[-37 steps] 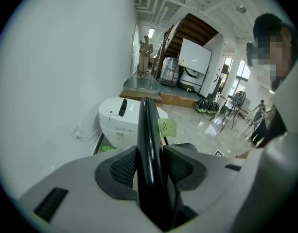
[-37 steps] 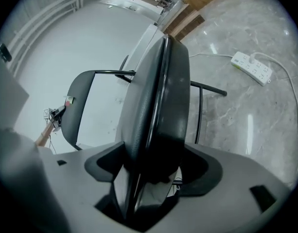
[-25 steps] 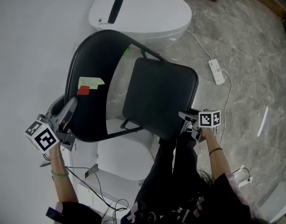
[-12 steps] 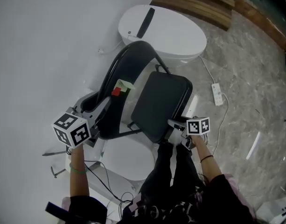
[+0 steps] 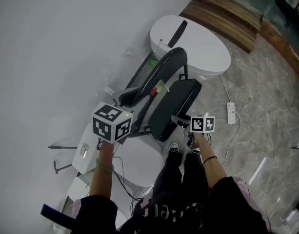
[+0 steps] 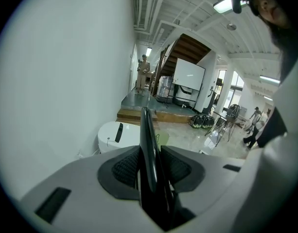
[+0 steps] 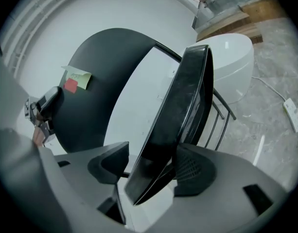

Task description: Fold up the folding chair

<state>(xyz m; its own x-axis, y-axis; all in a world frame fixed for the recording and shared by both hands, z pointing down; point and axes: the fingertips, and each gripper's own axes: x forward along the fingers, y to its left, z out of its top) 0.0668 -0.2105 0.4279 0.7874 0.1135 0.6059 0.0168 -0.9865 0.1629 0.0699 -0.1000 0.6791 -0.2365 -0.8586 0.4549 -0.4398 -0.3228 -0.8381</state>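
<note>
Head view: the folding chair (image 5: 159,89) stands on the floor, right in front of both tools. The left tool (image 5: 124,106) grips the backrest (image 5: 161,69). The right tool (image 5: 182,122) holds the front edge of the seat (image 5: 174,104), which is tipped up close to the backrest. I think the fold is almost done.

Left tool view: the left tool (image 6: 149,164) is pinched narrow on the thin backrest (image 6: 146,130), which sticks straight out between its pads.

Right tool view: the right tool (image 7: 151,164) stands wide around the thick seat (image 7: 187,91) and holds it. The backrest (image 7: 105,72) is off to its left. Next, I think, the seat needs a push flat against the backrest.
</note>
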